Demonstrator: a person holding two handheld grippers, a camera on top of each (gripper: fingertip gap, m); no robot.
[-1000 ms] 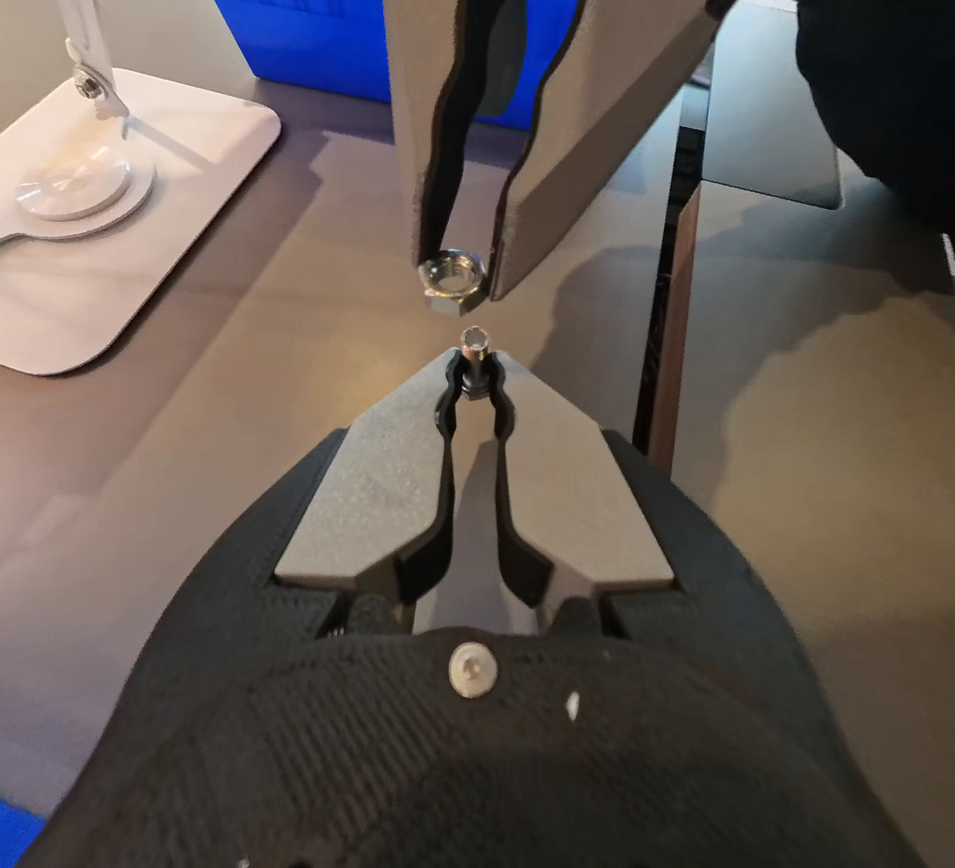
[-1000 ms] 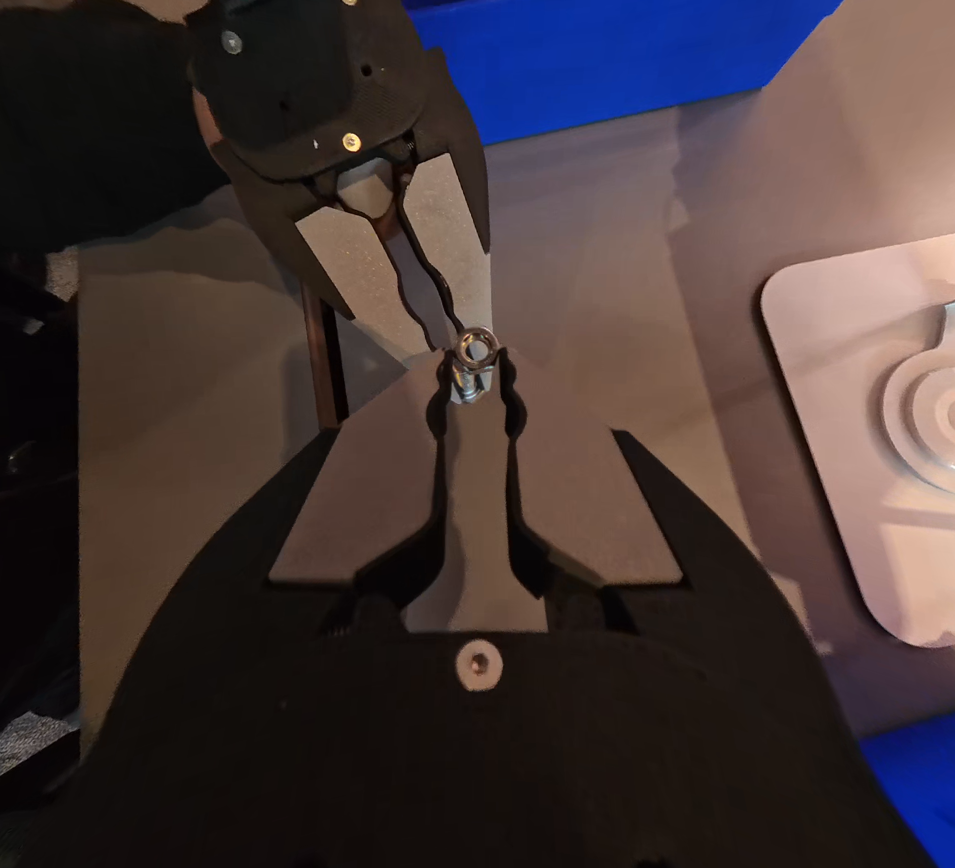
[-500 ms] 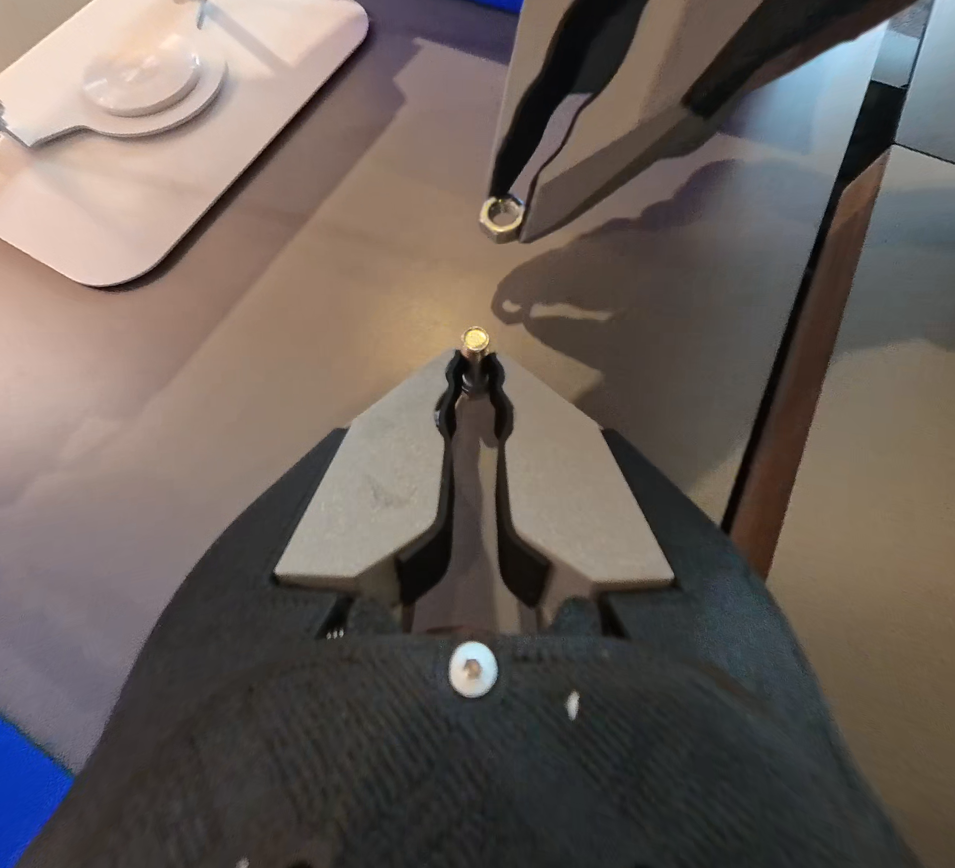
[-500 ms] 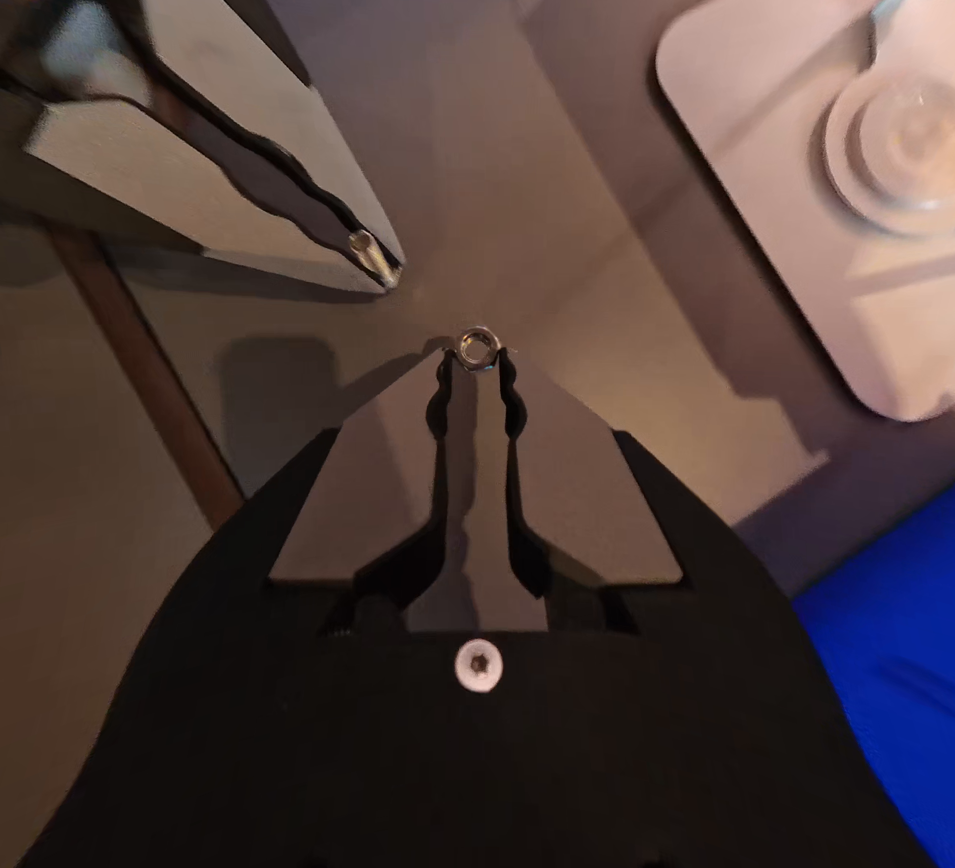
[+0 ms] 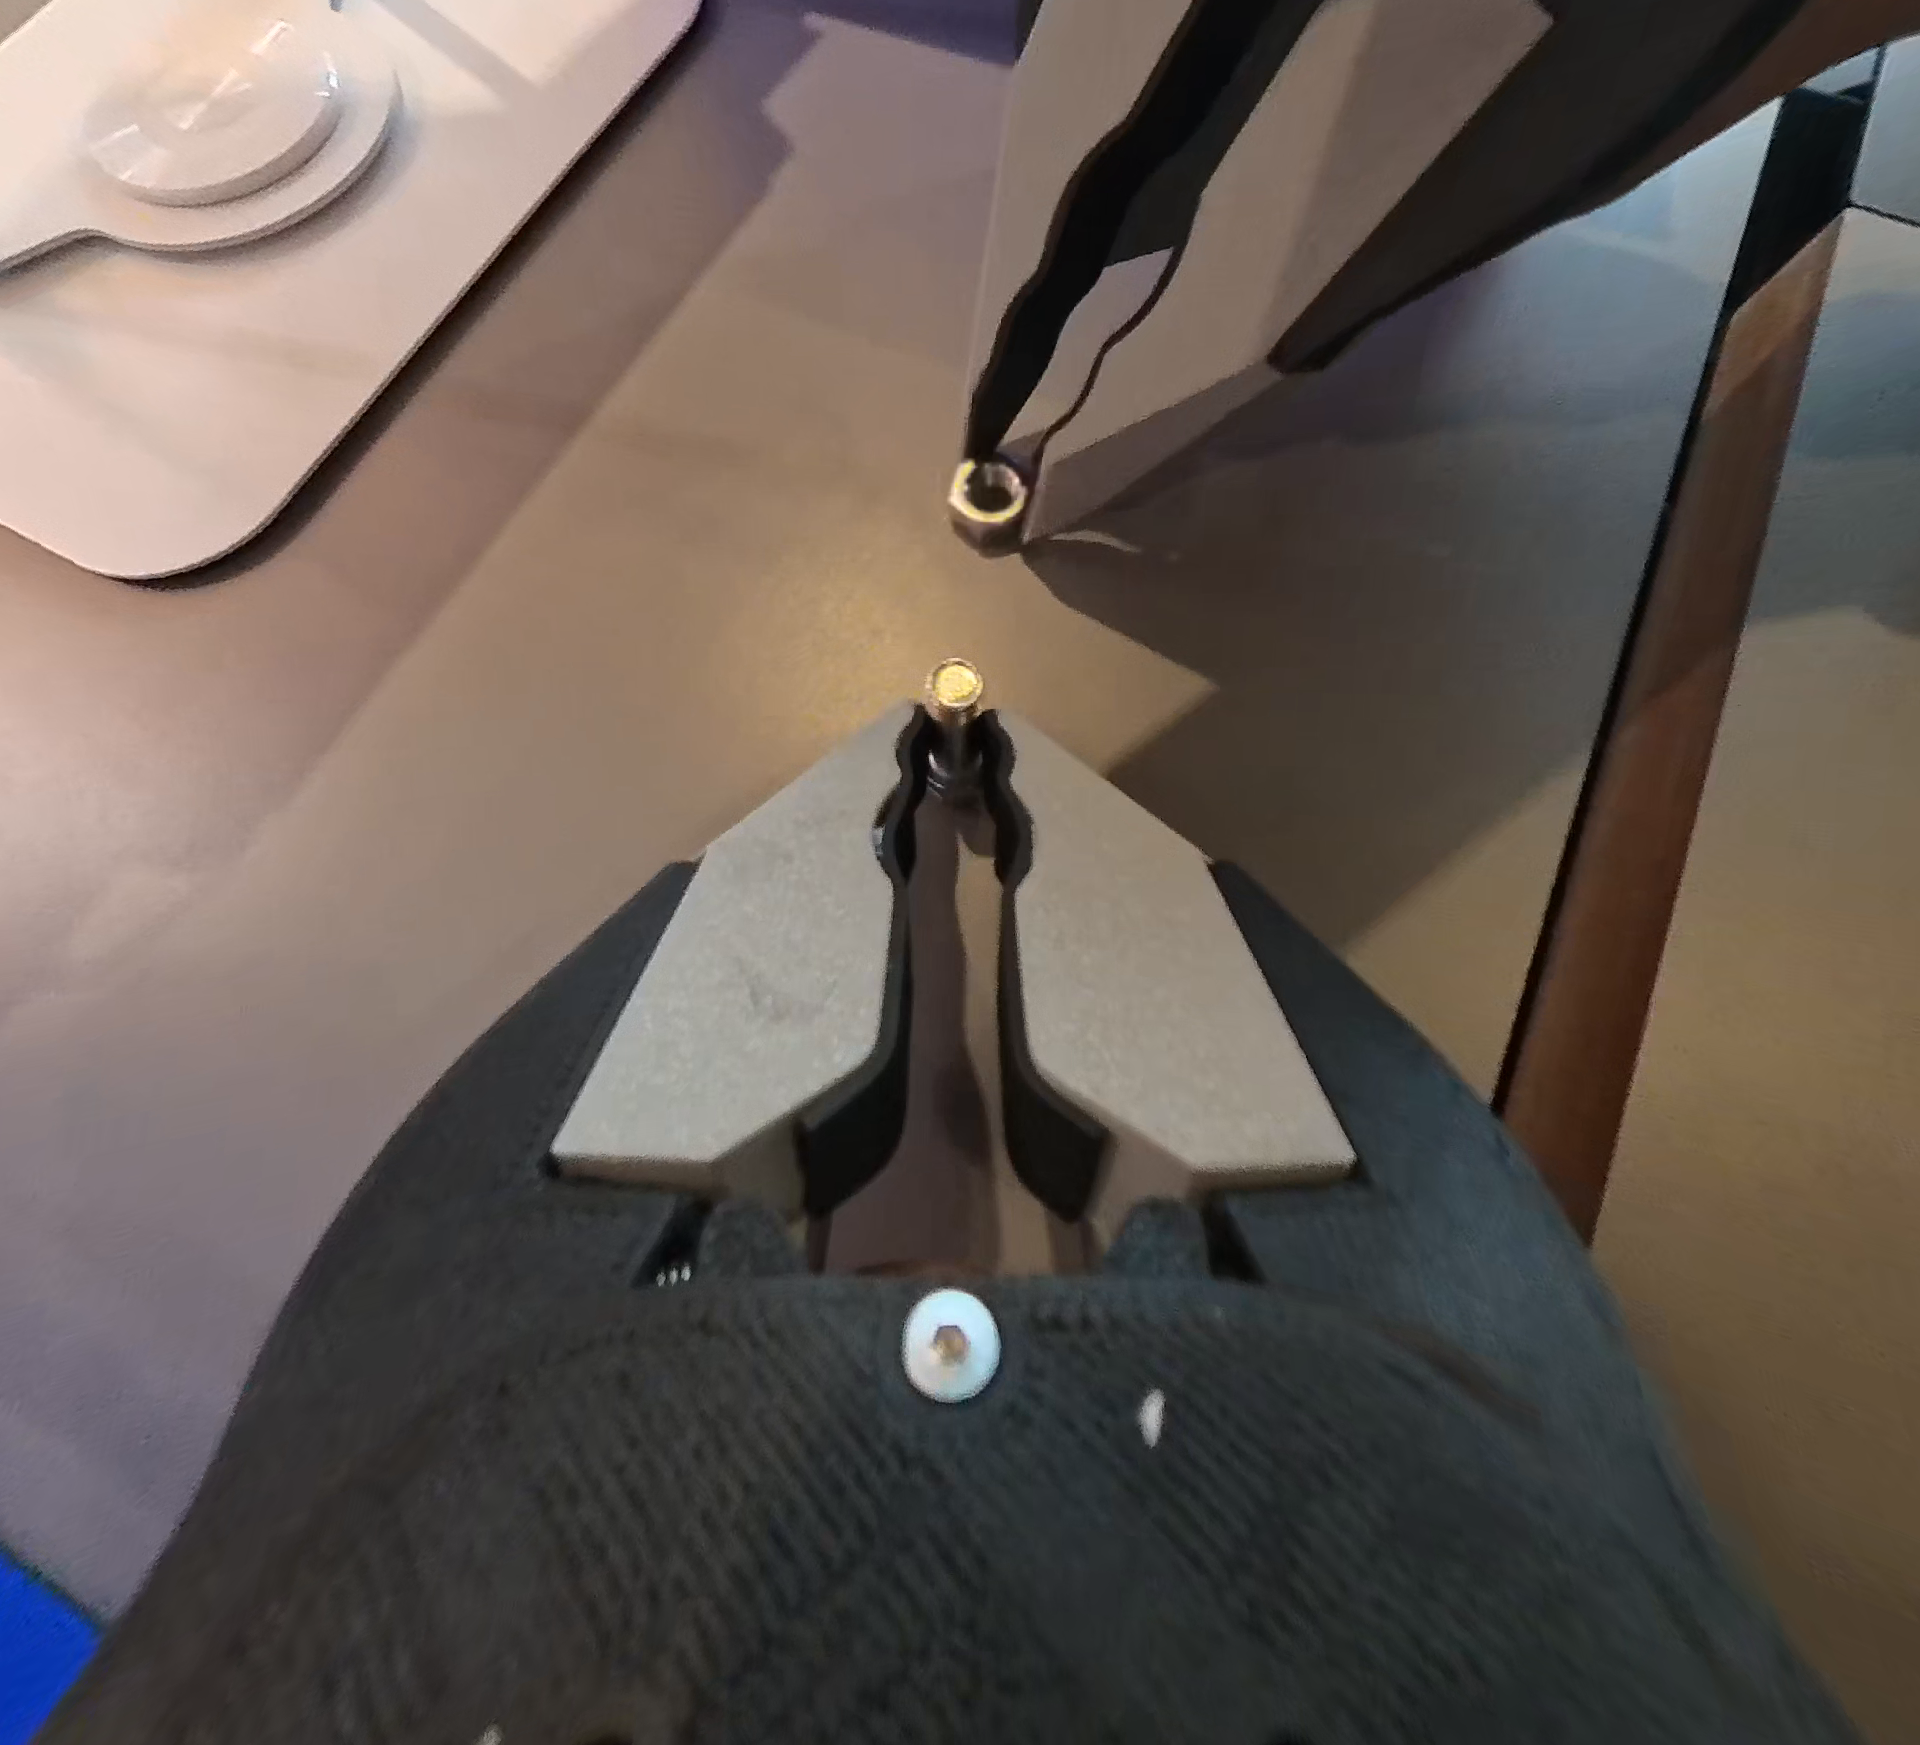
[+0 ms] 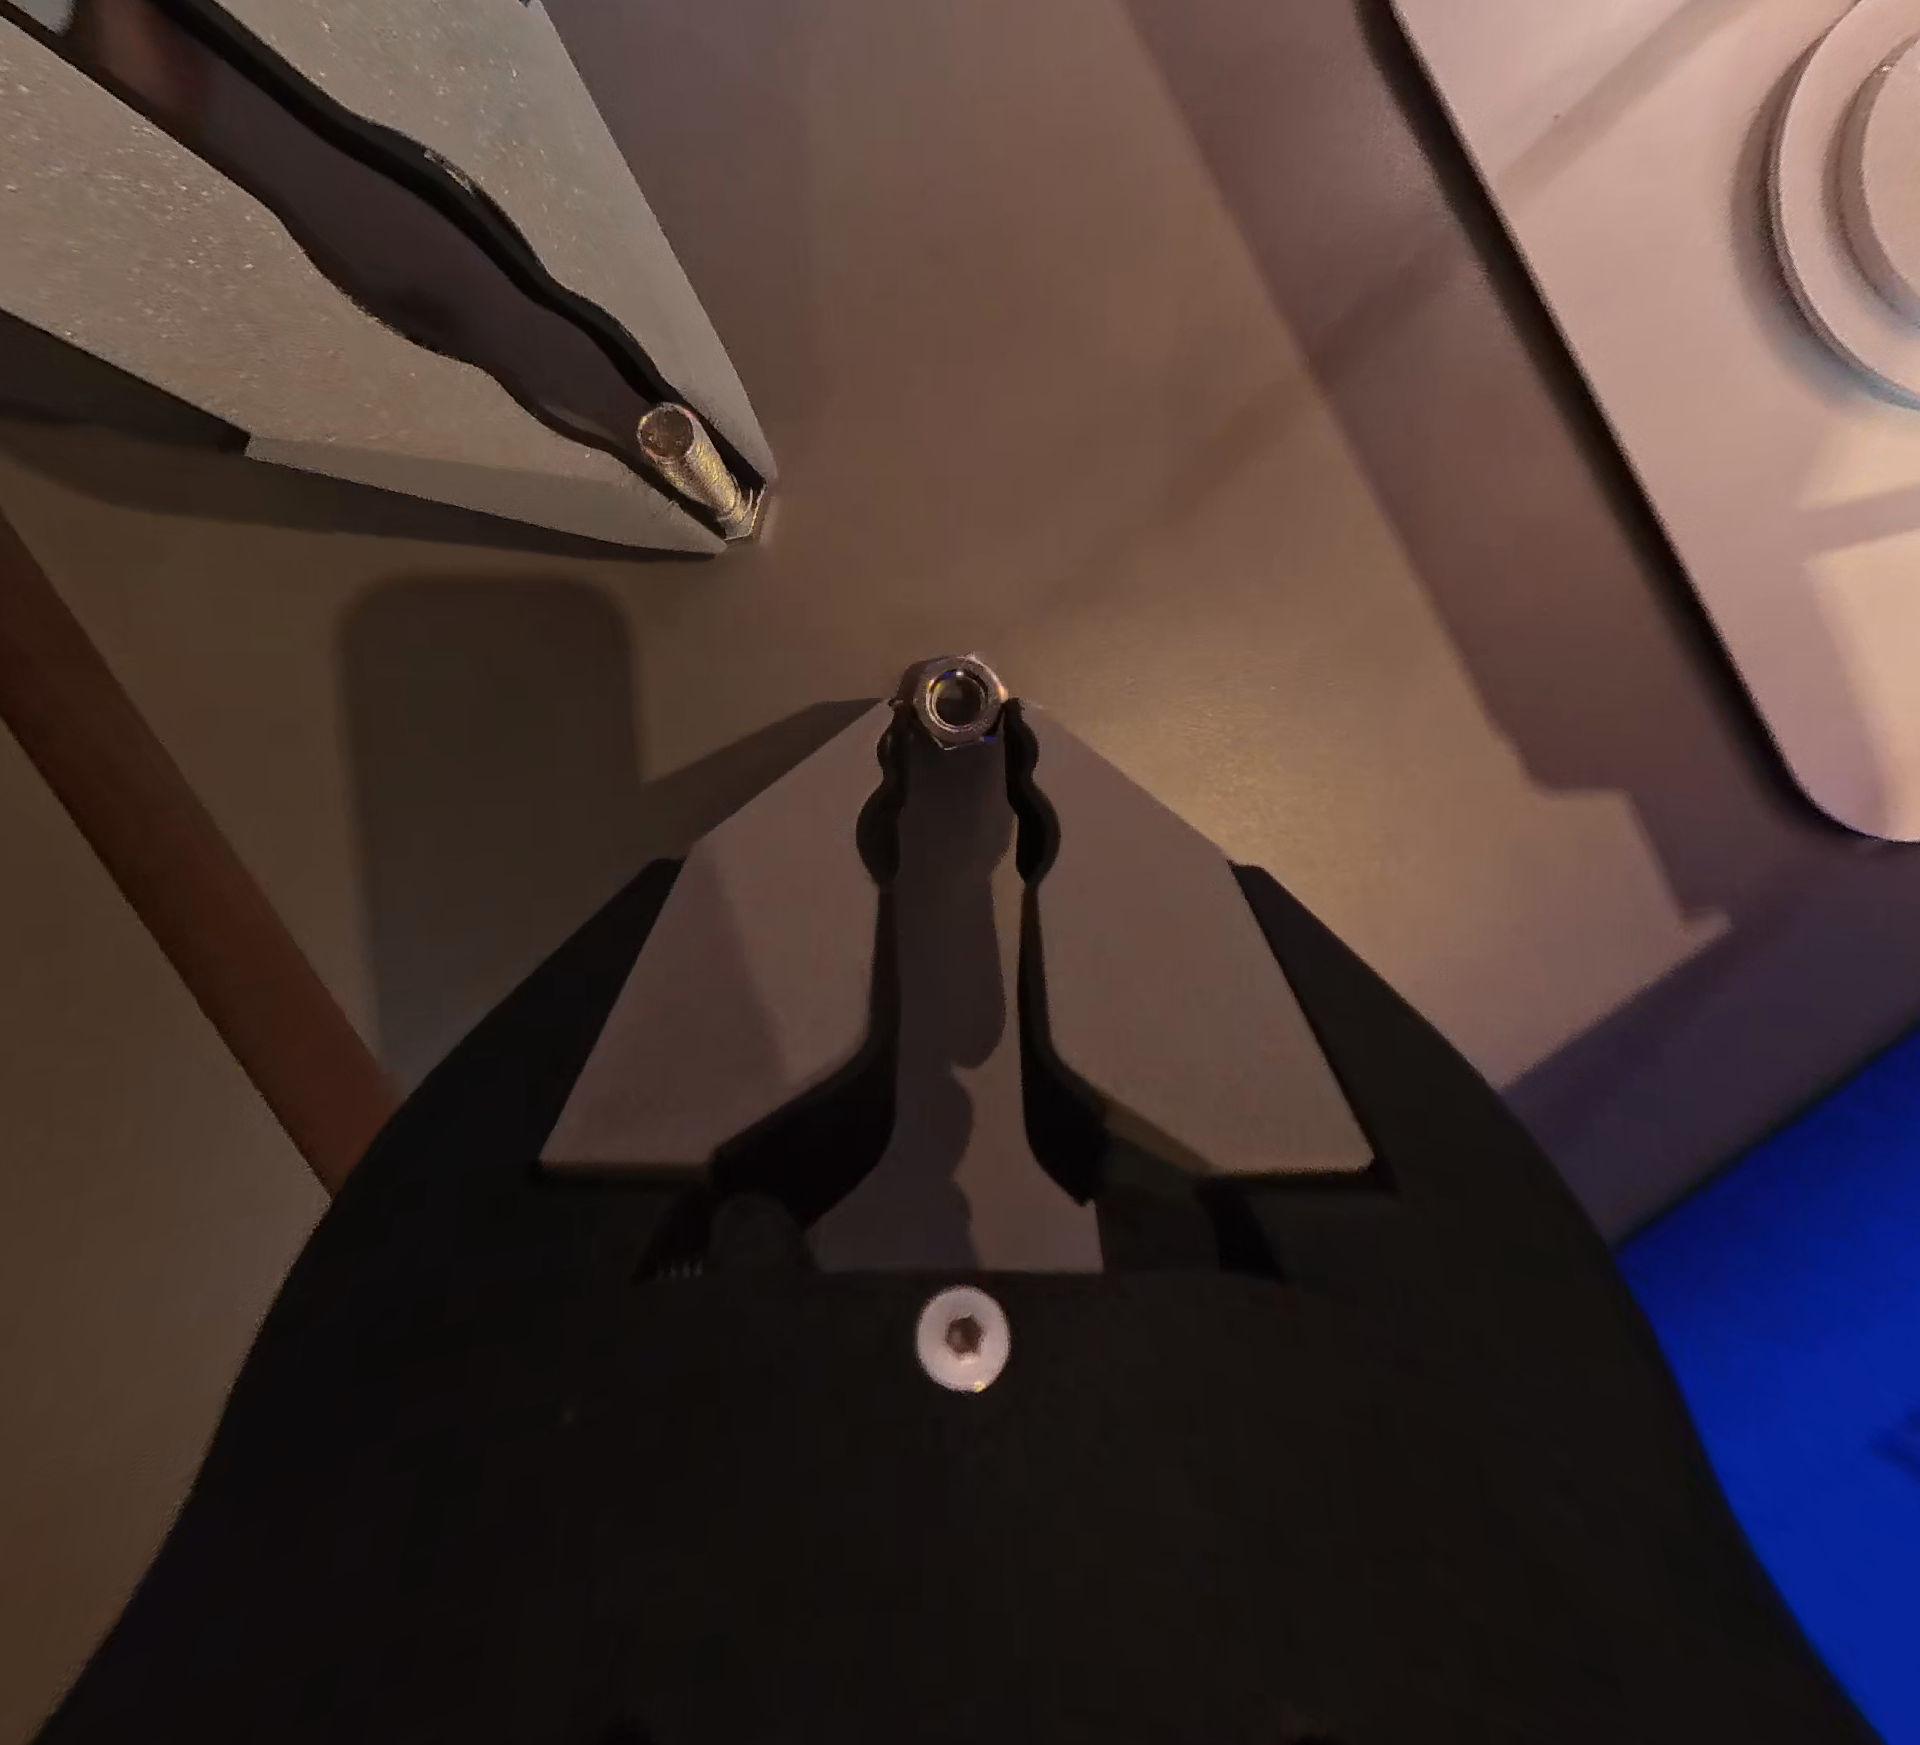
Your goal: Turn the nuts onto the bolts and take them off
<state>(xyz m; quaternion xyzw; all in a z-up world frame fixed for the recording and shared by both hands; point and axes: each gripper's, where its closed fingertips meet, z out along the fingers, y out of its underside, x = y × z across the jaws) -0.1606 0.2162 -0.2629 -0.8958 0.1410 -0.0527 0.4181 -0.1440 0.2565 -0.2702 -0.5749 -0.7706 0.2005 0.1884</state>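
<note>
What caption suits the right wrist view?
Right tongs grip a nut; left tongs hold a bolt apart.

silver nut (image 6: 961, 703), seemingly brass-tipped bolt (image 5: 957, 689)

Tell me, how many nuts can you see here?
1. The nut is pinched at the tips of the right gripper, apart from the bolt in the left gripper. Others may lie out of view.
</note>
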